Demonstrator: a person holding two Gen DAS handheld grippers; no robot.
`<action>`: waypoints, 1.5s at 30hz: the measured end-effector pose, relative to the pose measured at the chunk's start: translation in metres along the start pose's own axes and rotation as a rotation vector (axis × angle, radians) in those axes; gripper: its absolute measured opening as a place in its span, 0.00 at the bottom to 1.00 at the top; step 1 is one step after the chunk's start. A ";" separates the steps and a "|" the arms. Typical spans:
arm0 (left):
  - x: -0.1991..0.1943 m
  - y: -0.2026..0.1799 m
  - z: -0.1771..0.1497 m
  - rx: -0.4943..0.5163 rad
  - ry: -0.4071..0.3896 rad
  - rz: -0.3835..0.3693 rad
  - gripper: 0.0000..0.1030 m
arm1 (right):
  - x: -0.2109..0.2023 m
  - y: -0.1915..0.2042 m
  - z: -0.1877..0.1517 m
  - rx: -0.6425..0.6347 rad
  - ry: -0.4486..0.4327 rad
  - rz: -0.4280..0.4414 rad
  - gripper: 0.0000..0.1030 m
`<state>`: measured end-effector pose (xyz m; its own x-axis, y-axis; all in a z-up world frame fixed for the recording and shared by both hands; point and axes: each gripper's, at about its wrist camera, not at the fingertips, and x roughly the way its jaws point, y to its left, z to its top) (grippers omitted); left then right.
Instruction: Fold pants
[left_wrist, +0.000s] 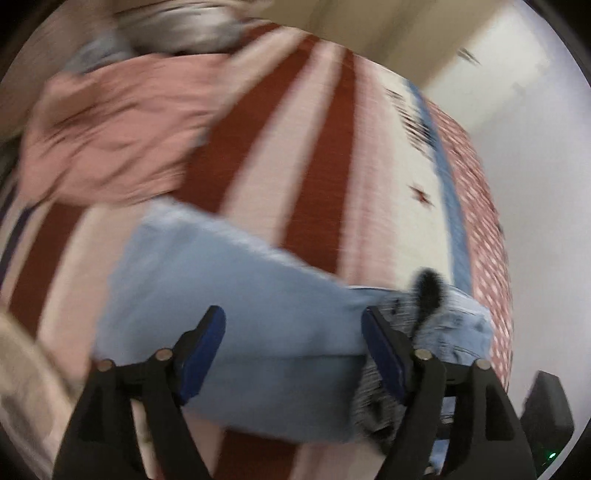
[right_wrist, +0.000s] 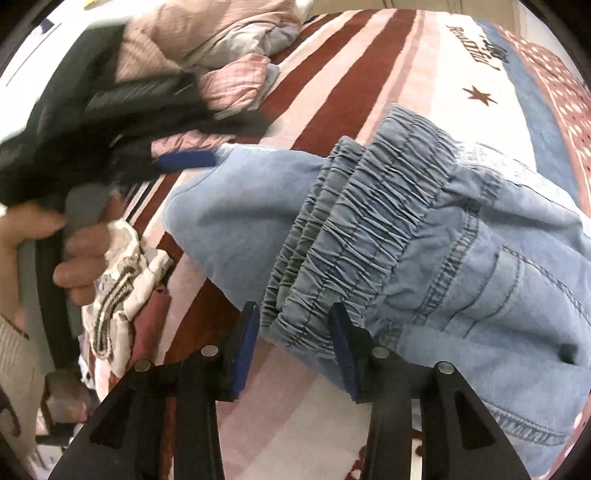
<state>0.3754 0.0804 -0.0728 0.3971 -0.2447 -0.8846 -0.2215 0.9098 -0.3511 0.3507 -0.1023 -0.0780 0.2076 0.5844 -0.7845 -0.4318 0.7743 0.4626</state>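
- The light blue denim pants (right_wrist: 424, 236) lie folded on a bed covered by a red-and-pink striped bedspread (right_wrist: 332, 92), the gathered elastic waistband (right_wrist: 354, 221) stacked in layers and facing the near left.
- The right gripper (right_wrist: 293, 328) hangs over the near end of that waistband; its blue-padded fingers (right_wrist: 245, 347) stand partly apart, one on each side of the gathered edge, and do not press on it.
- The left gripper (left_wrist: 293, 332) is over the plain folded leg part of the pants (left_wrist: 229, 295), fingers (left_wrist: 207, 347) spread wide with nothing gripped; this view is heavily blurred.
- In the right wrist view the left gripper (right_wrist: 177, 162) shows at the far left, one blue pad just beside the far-left corner of the pants, with the person's hand (right_wrist: 66, 251) wrapped round its grey handle.
- A rumpled pink quilt (left_wrist: 110, 125) sits at the far left of the bed.
- A patterned cream cloth (right_wrist: 118, 280) lies near the left, beside the hand.
- A star and dark lettering mark the white band of the bedspread at the far right.
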 end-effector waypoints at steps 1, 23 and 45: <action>-0.006 0.017 -0.004 -0.047 -0.005 0.021 0.74 | -0.003 0.001 0.000 -0.015 -0.004 -0.002 0.38; 0.038 0.096 -0.037 -0.471 0.001 -0.054 0.68 | -0.061 -0.048 -0.007 0.144 -0.132 -0.077 0.44; -0.052 0.011 0.004 -0.091 -0.262 -0.103 0.02 | -0.098 -0.071 -0.025 0.222 -0.212 -0.124 0.44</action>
<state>0.3564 0.1048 -0.0297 0.6356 -0.2279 -0.7376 -0.2430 0.8478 -0.4713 0.3389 -0.2208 -0.0447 0.4350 0.5021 -0.7474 -0.1947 0.8629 0.4664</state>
